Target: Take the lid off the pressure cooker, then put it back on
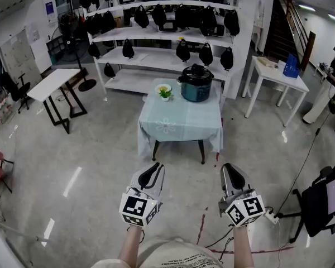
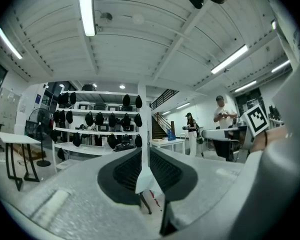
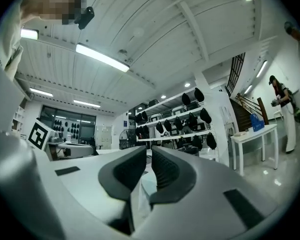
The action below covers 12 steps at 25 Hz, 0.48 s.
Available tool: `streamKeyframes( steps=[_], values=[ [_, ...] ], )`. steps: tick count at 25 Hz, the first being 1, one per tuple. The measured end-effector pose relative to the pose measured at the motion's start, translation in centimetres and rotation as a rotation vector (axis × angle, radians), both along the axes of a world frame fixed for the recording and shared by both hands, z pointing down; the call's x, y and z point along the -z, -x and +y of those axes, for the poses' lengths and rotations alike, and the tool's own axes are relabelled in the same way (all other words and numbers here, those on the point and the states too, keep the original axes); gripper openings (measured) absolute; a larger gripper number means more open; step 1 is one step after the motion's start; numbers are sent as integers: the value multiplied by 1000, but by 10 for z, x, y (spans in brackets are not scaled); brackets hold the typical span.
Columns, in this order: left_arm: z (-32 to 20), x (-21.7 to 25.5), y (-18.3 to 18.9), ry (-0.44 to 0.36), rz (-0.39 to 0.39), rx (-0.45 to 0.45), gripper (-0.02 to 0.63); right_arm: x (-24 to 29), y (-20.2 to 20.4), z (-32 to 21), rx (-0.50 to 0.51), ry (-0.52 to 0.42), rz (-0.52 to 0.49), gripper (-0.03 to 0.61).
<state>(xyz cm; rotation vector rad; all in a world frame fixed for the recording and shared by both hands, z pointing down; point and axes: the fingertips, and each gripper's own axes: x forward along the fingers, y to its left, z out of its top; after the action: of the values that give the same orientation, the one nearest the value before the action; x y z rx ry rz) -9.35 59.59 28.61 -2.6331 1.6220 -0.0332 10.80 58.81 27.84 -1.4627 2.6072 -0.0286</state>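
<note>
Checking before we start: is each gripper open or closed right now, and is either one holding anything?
Left gripper: closed, holding nothing.
Right gripper: closed, holding nothing.

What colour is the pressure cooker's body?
Teal blue pressure cooker body, with a black lid; head view.

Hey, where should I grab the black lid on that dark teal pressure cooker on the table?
Probably the raised black handle at the centre of the black lid, coming down from above. The dark teal pressure cooker stands upright with the lid flat on top, and that handle is the only part seen sticking up.
</note>
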Motion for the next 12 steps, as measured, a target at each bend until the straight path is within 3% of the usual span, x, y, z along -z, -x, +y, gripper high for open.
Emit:
streamKeyframes(
  steps=[2,4,8,12],
  values=[
    [0,-4,-3,8,11,1,68,-3,-2,0,8,-1,-4,78],
    [-2,-7,-5,13,20,10,175,-5,-5,-2,11,7,-8,111],
    [-5,-8,-11,10,15,26,212,-8,-12,-8,14,21,-33,239],
    [-9,-10,-13,17,18,33,270,-10,-16,-14,20,38,-50,283]
  ],
)
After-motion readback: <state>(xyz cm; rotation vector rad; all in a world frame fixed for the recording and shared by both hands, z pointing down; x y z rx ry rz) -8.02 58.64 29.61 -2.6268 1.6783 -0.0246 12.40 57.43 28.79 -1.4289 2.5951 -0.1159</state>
